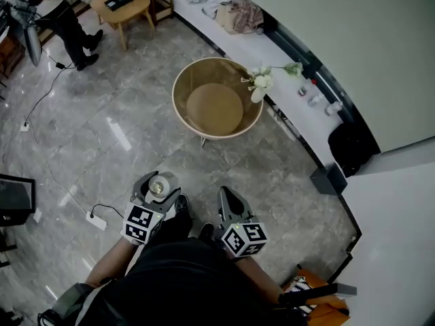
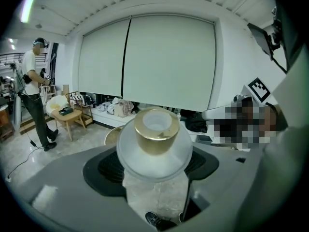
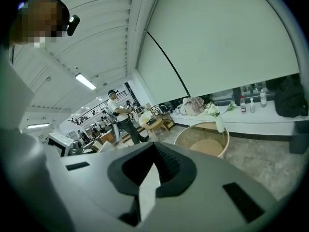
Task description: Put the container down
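Note:
The container [image 2: 154, 140] is a frosted white round jar with a gold cap. My left gripper [image 1: 158, 183] is shut on it, and its body fills the gap between the jaws in the left gripper view. In the head view the container [image 1: 160, 187] hangs over the grey marble floor, near my feet and short of the round table. My right gripper [image 1: 228, 197] is beside it on the right, shut with nothing in it. In the right gripper view the right gripper's [image 3: 155, 151] black pads meet at the tips.
A round wooden table [image 1: 182, 80] with a raised rim stands ahead, with a vase of white flowers [image 1: 258, 90] at its right edge. A white ledge [image 1: 272, 53] along the wall carries clothes, bottles and a black bag [image 1: 350, 148]. A person [image 1: 58, 12] stands far left by a small table [image 1: 122, 9]. A power strip [image 1: 97, 221] lies on the floor.

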